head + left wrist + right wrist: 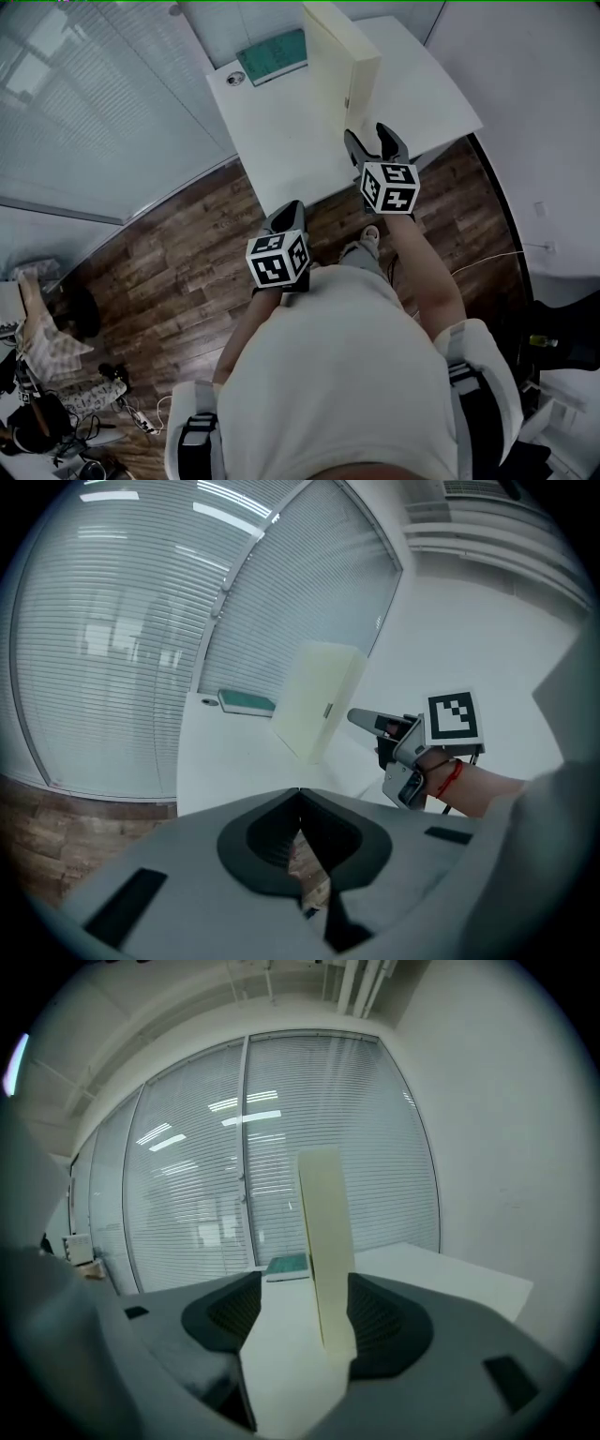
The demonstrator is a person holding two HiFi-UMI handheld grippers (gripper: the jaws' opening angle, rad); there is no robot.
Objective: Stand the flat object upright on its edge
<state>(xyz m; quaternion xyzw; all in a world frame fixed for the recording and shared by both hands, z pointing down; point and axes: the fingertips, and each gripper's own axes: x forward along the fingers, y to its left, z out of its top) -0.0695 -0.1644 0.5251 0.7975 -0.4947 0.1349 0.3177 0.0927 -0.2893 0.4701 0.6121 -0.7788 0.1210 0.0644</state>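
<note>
The flat cream box (339, 61) stands upright on its narrow edge on the white table (281, 141), toward the far side of the top, with its broad faces vertical and a small clasp showing on the thin side that faces the person. It leans on nothing. Behind it and to the left a green book (272, 54) lies flat near the table's far edge, well apart from the box, and a small round thing (235, 79) sits just beside the book's near corner. The right gripper (367, 136) is held over the near part of the table, pointing at the box's thin side. Its jaws stand wide apart, and in the right gripper view the box rises in the gap between them, closer to the right jaw. Whether that jaw brushes the box I cannot tell, but the pads do not press on it. The left gripper (289, 214) hangs lower and nearer the person, short of the table's near edge and over the wooden floor (169, 272). Its jaws are closed together tip to tip with nothing between them, and it points toward the table and the box from well apart. A red cord (455, 775) circles the wrist of the hand that carries the right gripper. Window blinds (122, 639) run behind glass along the wall past the table's left side.
</note>
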